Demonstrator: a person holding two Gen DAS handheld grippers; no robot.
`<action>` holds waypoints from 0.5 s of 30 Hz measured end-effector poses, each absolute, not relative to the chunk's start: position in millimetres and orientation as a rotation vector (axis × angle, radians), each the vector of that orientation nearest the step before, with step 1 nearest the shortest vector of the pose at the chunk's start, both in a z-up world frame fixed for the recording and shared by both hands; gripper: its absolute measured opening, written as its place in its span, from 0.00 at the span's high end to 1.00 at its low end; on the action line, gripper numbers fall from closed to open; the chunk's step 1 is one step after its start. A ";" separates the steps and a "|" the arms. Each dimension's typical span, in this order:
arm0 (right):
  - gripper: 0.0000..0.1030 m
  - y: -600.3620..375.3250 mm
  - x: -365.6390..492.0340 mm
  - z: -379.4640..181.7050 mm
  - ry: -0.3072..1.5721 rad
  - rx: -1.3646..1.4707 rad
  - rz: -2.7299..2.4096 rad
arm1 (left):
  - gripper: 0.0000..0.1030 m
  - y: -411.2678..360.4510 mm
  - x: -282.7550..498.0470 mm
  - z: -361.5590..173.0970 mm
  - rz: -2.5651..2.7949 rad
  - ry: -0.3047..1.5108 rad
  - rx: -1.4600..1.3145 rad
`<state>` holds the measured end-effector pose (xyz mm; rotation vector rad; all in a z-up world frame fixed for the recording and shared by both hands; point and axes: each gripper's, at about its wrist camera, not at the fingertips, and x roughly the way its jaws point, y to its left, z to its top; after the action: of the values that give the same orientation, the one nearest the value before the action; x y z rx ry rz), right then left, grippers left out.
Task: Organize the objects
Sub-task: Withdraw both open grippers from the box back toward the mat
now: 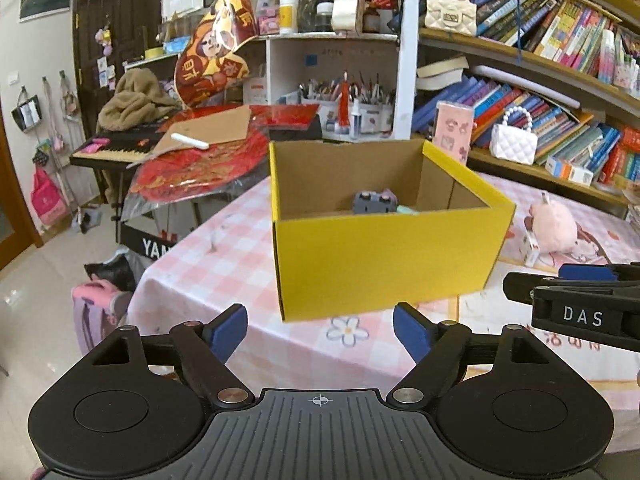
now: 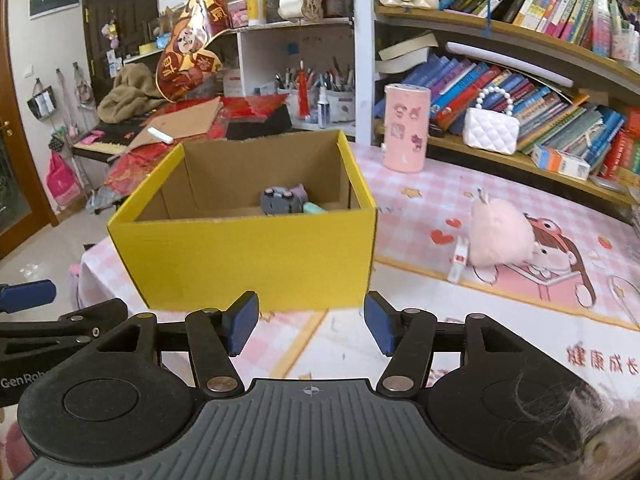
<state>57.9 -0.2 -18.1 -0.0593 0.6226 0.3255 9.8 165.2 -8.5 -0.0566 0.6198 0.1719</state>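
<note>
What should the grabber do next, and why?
Probably swing the right gripper toward the pink plush toy. Both grippers are open and empty, the toy lies loose on the table right of the yellow box, which already holds small toys.

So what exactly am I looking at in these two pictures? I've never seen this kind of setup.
No robot here: a person holds a two-finger gripping tool in each hand, each with a fisheye camera looking along its fingers. One picture is from the left tool, the other from the right tool. Both are open and hold nothing. On the pink checked tablecloth stands an open yellow box with a small grey toy inside. To its right lie a pink plush toy and a pink cylinder. Bookshelves stand behind.
</note>
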 end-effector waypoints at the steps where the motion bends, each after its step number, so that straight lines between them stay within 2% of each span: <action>1: 0.44 -1.2 54.8 -18.9 0.624 -0.059 0.320 | 0.19 164.2 8.1 -9.0 0.170 0.624 -0.057; 5: 0.41 -5.6 40.2 -22.5 0.626 -0.060 0.296 | 0.16 160.1 -0.9 -13.6 0.158 0.642 -0.055; 15: 0.37 -26.1 9.9 -32.7 0.660 -0.039 0.199 | 0.14 134.2 -10.7 -20.0 0.064 0.677 -0.008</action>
<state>9.9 -26.1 -32.7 -0.0391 0.6599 0.1991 -10.7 134.2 -20.0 -0.0077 0.6767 0.0640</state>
